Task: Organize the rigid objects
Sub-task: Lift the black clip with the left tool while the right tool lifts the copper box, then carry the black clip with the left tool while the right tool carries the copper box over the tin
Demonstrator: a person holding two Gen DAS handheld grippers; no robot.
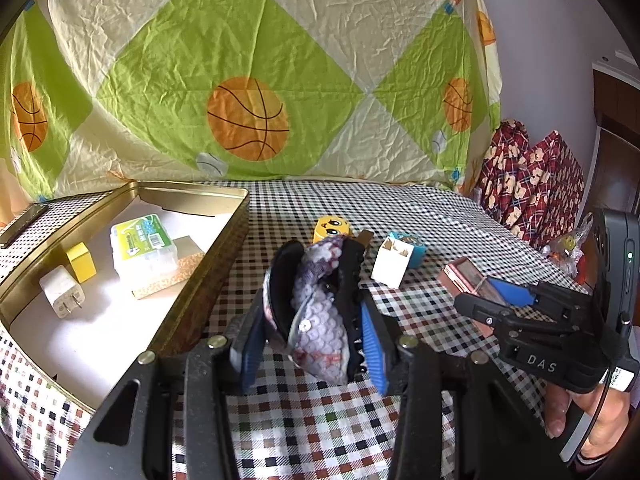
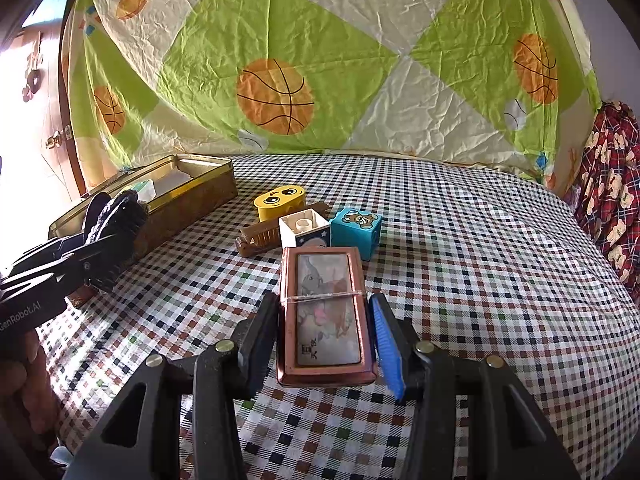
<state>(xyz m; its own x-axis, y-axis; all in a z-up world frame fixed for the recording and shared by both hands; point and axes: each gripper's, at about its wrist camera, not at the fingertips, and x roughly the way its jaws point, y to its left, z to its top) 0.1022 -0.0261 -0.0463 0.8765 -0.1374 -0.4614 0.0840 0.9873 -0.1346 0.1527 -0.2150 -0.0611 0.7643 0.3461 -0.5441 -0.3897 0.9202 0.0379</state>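
- My left gripper (image 1: 316, 320) is clamped on a patterned hair clip (image 1: 320, 312); the gold tin (image 1: 192, 196) lies just to its left, nearer this hand.
- My right gripper (image 2: 326, 336) grips a copper-framed picture case (image 2: 326, 312), long axis running away along the fingers, a rubber band across it.
- The loose blocks (image 2: 296, 220) remain on the checked cloth (image 2: 480, 280) ahead.

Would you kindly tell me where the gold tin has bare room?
The gold tin is bare along its near side, in front of the white charger. Its far end is crowded by the green-labelled box and yellow block.
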